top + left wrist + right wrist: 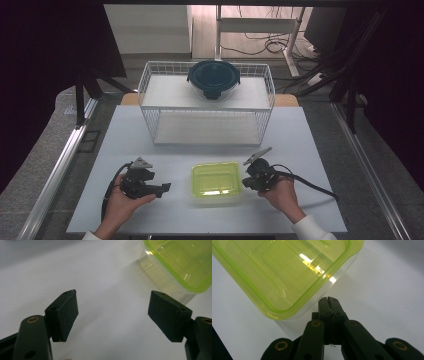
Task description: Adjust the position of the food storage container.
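Approach step: the right gripper (329, 300), jaws closed on nothing, noses at the green-lidded container (215, 181); the left gripper (161, 190) waits open; next, probably grasping it

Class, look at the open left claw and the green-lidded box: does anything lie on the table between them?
Nothing visible does. Bare white table separates the left claw from the box, seen in the high and left gripper views.

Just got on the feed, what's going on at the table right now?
A person holds a gripper in each hand beside a clear container with a green lid on the white table. The left gripper is open, empty, and short of the container. The right gripper is shut, its tips right at the container's wall. Behind stands a wire rack with a dark-lidded glass bowl on top.
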